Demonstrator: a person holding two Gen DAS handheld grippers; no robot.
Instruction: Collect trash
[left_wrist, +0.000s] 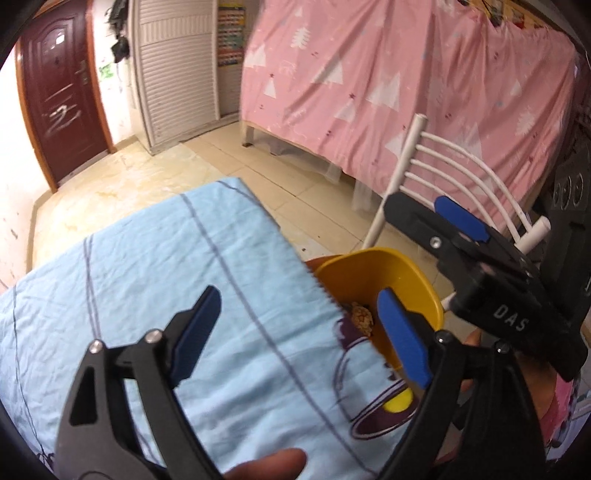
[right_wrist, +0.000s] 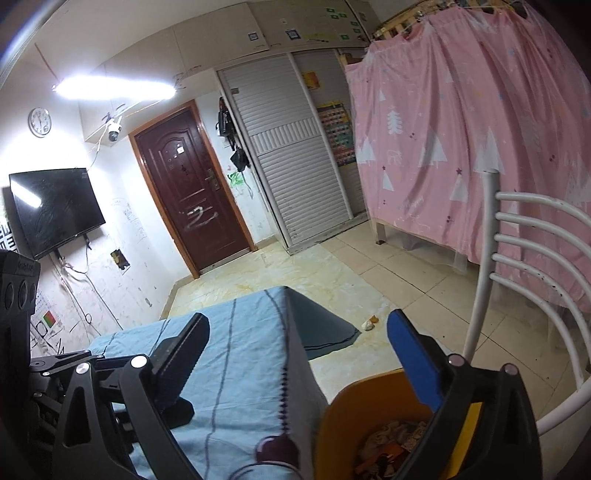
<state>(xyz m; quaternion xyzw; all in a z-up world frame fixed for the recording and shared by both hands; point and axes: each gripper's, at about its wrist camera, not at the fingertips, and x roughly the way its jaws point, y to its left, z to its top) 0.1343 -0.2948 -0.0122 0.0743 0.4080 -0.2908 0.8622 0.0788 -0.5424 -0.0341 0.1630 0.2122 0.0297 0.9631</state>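
The left gripper (left_wrist: 303, 336) has its 2 blue-padded fingers spread wide, and nothing is between them. One finger is over the light blue tablecloth (left_wrist: 155, 280), the other is in front of the yellow bin (left_wrist: 373, 266). A fingertip of the person (left_wrist: 269, 461) shows at the bottom edge of the left wrist view.

The right gripper (right_wrist: 306, 358) is also wide apart and empty; in the left wrist view it appears to the right of the bin, above it, near the white chair (left_wrist: 436, 162).

The yellow bin stands just beside the edge of the table, close to the hanging side of the cloth. Inside it lies trash: in the left wrist view a brown crumpled piece (left_wrist: 362, 317), in the right wrist view a mix of paper-like scraps (right_wrist: 391, 439); what exactly they are I cannot tell, because the view is dark there.

On the tiled floor (right_wrist: 369, 280), well apart from the bin, lie 2 small bits (right_wrist: 370, 322), one whitish and one orange, near the corner of the cloth. Behind are a pink curtain (right_wrist: 461, 129) with white trees and a dark red door (right_wrist: 188, 184).
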